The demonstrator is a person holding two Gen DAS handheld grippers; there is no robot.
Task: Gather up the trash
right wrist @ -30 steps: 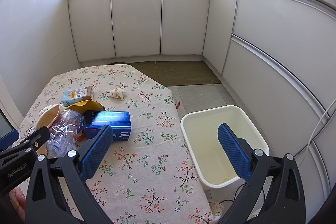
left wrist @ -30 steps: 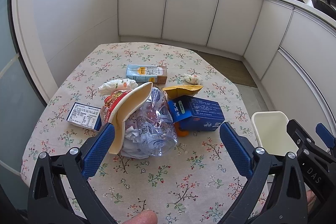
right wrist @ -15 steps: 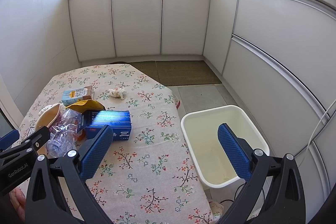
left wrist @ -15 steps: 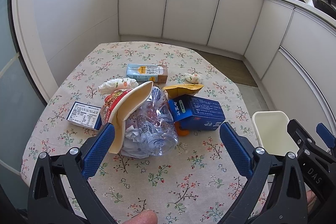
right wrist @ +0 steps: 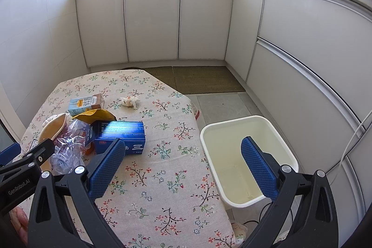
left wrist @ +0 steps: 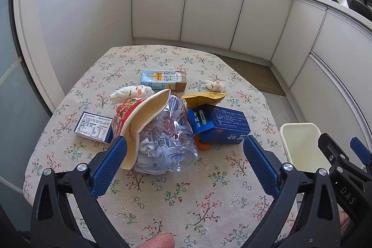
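We hold both the left gripper (left wrist: 184, 160) and the right gripper (right wrist: 183, 160) wide open and empty above the table (left wrist: 176, 196). The trash pile (left wrist: 162, 129) lies untouched; the bin (right wrist: 276, 131) waits beside the table. We judge collecting hasn't begun: next, lower onto one piece.

Over the last second almost nothing has changed: the clutter slides a touch right in the left wrist view, the light-blue drink carton (left wrist: 163, 80) most plainly (a slight drift of the wide-open left gripper (left wrist: 184, 150) itself).
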